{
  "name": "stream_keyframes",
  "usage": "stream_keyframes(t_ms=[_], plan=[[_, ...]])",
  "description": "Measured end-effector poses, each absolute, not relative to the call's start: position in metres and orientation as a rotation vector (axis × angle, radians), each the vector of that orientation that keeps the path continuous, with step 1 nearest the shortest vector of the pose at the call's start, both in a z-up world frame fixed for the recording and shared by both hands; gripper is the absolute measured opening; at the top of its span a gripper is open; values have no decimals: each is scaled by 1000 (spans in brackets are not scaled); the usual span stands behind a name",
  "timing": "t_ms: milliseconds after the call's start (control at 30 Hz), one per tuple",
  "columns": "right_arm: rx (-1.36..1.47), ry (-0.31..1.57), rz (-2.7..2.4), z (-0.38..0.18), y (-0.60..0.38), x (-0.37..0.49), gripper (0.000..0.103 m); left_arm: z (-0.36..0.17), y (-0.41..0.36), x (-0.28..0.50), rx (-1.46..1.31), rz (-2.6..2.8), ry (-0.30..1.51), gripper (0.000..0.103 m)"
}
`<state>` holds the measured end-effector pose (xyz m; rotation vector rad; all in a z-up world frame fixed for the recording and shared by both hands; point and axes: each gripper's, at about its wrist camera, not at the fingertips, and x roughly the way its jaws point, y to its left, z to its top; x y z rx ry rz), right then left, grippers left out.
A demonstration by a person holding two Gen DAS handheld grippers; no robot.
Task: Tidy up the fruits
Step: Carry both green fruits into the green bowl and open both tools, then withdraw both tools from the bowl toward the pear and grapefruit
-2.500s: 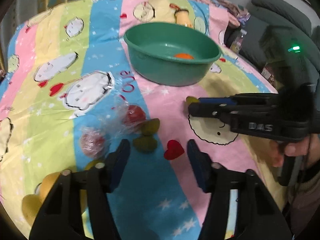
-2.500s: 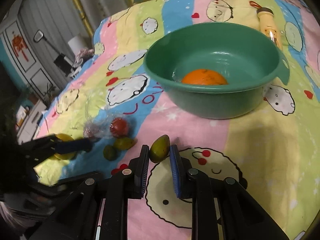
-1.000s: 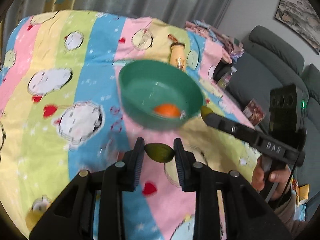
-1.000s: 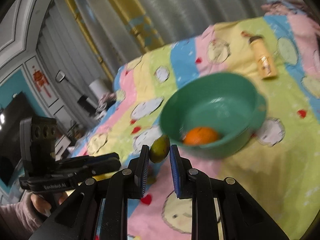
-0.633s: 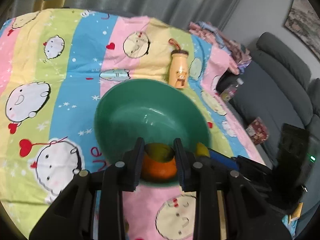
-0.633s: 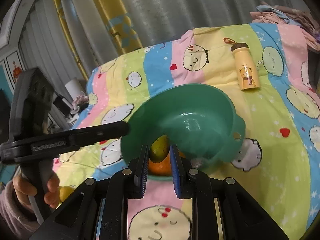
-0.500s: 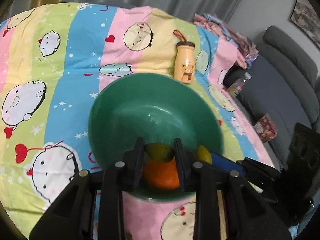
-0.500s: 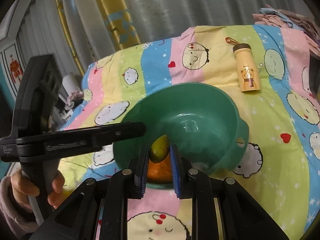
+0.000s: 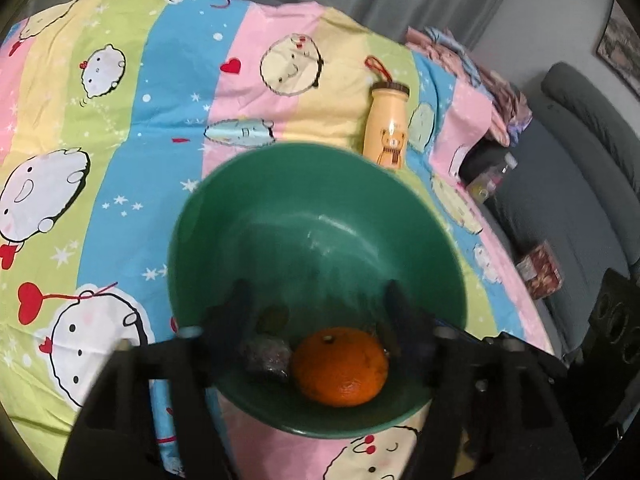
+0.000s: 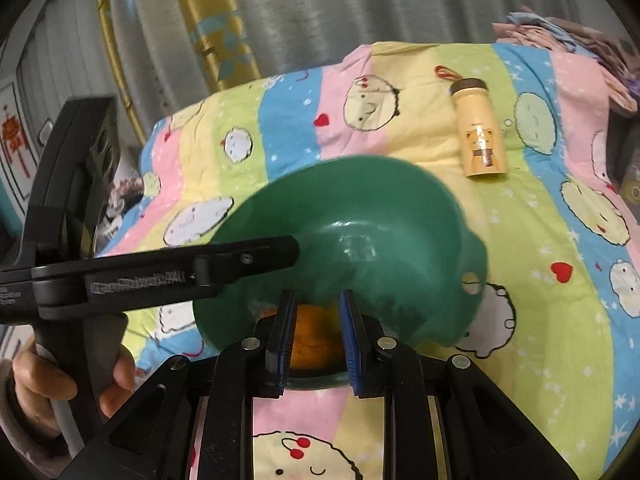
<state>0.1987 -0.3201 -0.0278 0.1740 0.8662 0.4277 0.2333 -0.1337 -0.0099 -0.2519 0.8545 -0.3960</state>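
left gripper [image 9: 316, 312] angled downward, jaws just opened wide, nothing pressed between its blurred fingers [image 9: 236, 312], right gripper [image 10: 316, 328] angled downward, pads close together, person's hand [image 10: 44, 376] wrapped round left gripper's handle

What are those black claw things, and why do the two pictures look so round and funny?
A person holds a black pincer tool in each hand, with a round-lens camera on each. One picture looks along the left gripper, the other along the right gripper. Both hover over a green bowl holding an orange, on a cartoon blanket beside a yellow bottle. The left jaws have just been opening; a blurry green fruit lies below them. The right jaws stand close together, nothing between.
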Motion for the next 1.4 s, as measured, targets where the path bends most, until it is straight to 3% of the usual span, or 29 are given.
stream_keyframes(t_ms=[167,300,500,1100,1400], plan=[[213,844,408,-16,-331,195,27,8,-121,219,-271,-397,816,80],[257,836,396,-7,-337,188,47,22,-101,197,-283,-389,790,85],[291,814,395,3,-340,168,65,33,-58,152,-279,-328,762,97],[246,873,479,-8,-300,130,66,0,10,57,-282,-152,781,102],[217,952,552,-27,-266,112,66,-16,41,43,-474,-237,786,102]])
